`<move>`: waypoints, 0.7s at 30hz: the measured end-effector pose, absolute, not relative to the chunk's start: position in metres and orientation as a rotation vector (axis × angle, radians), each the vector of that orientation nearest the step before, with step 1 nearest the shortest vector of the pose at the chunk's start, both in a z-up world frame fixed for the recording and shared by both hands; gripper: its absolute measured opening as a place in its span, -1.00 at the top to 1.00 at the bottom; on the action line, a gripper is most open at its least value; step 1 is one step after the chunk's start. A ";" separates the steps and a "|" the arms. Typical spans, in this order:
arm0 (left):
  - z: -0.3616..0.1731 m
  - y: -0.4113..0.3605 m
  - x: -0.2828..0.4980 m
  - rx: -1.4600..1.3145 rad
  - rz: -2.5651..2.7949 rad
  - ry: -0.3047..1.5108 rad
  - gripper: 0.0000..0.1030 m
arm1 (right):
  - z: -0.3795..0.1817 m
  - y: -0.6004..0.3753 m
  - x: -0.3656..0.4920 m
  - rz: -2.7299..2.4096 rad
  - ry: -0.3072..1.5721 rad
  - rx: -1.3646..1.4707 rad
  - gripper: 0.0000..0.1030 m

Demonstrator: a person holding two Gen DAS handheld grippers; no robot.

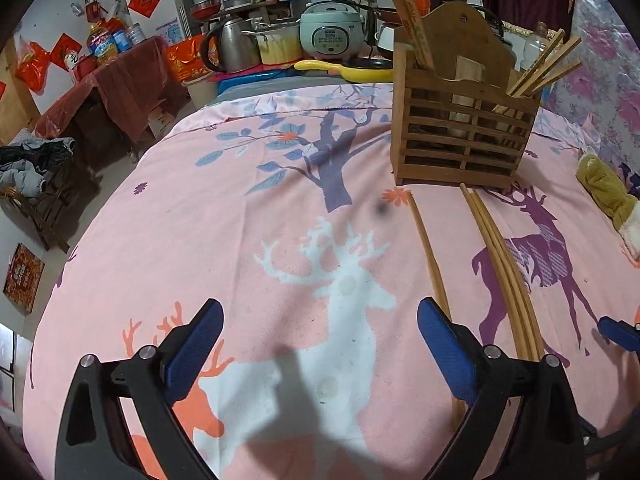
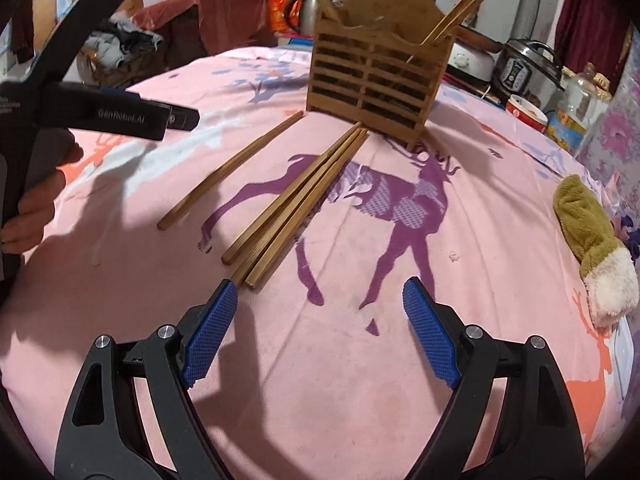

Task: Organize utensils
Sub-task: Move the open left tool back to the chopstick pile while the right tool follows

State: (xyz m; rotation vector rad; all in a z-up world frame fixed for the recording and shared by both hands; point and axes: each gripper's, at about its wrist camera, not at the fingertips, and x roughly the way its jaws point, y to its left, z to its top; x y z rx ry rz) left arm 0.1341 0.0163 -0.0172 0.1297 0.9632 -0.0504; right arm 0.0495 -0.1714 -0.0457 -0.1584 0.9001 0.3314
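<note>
A wooden slatted utensil holder [image 1: 460, 136] [image 2: 378, 80] stands on the pink deer-print cloth [image 1: 240, 240] [image 2: 460, 300] with chopsticks in its left and right compartments. A single chopstick [image 1: 430, 256] [image 2: 228, 172] lies in front of it. A bundle of three chopsticks [image 1: 508, 272] [image 2: 296, 204] lies just to its right. My left gripper [image 1: 320, 320] is open and empty, its right finger beside the single chopstick. My right gripper [image 2: 320, 304] is open and empty, its left fingertip [image 2: 216, 320] at the near ends of the bundle. The left gripper also shows in the right wrist view [image 2: 176, 118].
A green and white plush mitten [image 1: 608, 196] [image 2: 592, 244] lies at the cloth's right side. Behind the holder stand a rice cooker [image 1: 332, 32], kettle [image 1: 228, 44], yellow pan [image 1: 344, 70], pressure cooker [image 2: 524, 68] and jars. A red-draped table [image 1: 116, 76] is at the left.
</note>
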 end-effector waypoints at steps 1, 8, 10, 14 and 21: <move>-0.017 0.015 0.134 0.134 -0.051 0.961 -0.86 | -0.047 -0.170 0.050 0.330 0.910 -0.167 -0.60; -0.020 0.005 0.131 0.178 -0.062 0.957 -0.86 | -0.053 -0.167 0.058 0.344 0.945 -0.147 -0.60; -0.021 0.002 0.131 0.197 -0.064 0.956 -0.86 | -0.054 -0.178 0.063 0.292 0.957 -0.110 -0.57; -0.021 -0.002 0.129 0.214 -0.066 0.949 -0.86 | -0.050 -0.216 0.072 0.099 0.922 -0.048 -0.56; -0.021 0.000 0.130 0.210 -0.065 0.950 -0.86 | -0.037 -0.224 0.066 0.197 0.865 0.068 -0.29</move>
